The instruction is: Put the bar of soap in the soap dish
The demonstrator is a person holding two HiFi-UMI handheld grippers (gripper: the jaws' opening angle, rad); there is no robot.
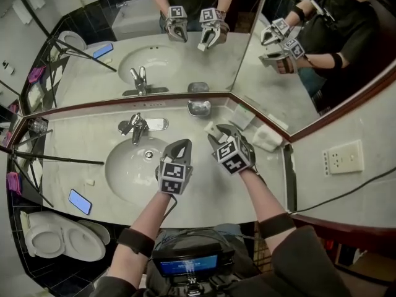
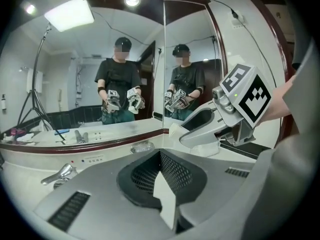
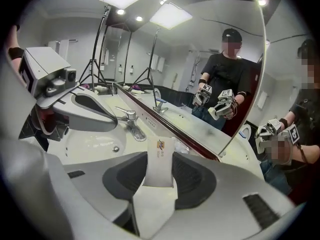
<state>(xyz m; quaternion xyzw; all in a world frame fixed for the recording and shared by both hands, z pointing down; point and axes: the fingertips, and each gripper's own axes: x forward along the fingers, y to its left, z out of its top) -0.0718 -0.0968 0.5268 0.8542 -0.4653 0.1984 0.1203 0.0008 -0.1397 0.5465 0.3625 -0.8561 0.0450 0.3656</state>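
Wrapped bar of soap [image 3: 160, 160] held in the right gripper [image 1: 218, 133], near the soap dish [image 1: 199, 108].
In the centre of the head view, the right gripper's jaws stand partly apart, clamped on the white bar, which sits upright between them. The soap dish sits just above it in the frame, at the back of the counter [image 1: 204, 193] against the mirror, apart from the bar. The left gripper [image 1: 183, 145], jaws together on nothing, hovers at the right rim of the sink [image 1: 127, 173].
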